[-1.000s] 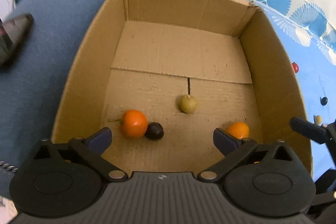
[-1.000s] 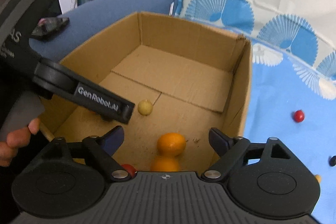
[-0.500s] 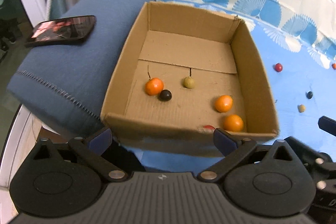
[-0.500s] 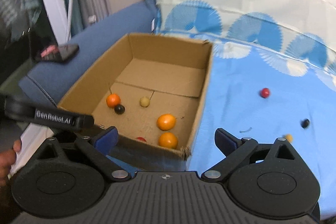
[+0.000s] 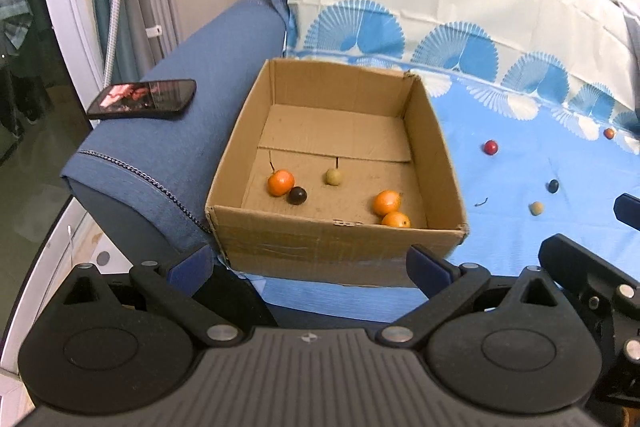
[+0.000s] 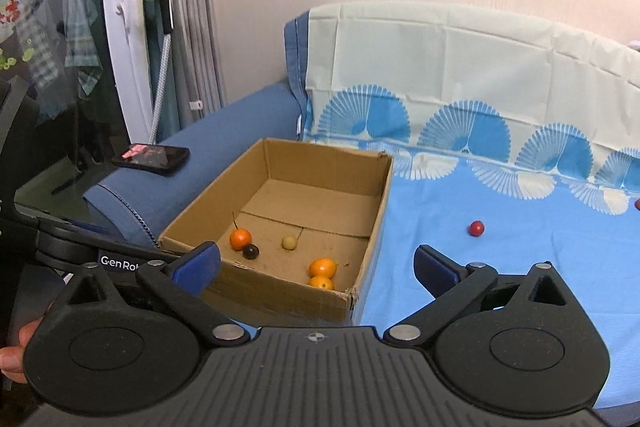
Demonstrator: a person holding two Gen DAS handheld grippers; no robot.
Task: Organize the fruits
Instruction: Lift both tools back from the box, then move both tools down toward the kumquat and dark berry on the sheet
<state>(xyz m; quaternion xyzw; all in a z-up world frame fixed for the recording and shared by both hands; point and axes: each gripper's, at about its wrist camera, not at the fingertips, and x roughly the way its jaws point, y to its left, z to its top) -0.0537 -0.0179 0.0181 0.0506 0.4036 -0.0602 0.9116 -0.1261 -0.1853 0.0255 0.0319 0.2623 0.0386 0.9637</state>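
Left wrist: phone [image 5: 142, 99] beside cardboard box [image 5: 340, 251]; left claw [image 5: 310, 269] apart, empty.

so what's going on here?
A person holds a gripper in each hand, sorting small fruits into a cardboard box on a sofa. Both the left gripper and right gripper are empty; the right's jaws are opening. The box shows three orange fruits, a dark one and a pale one. Loose on the blue cloth: red fruit, dark fruit, pale fruit.
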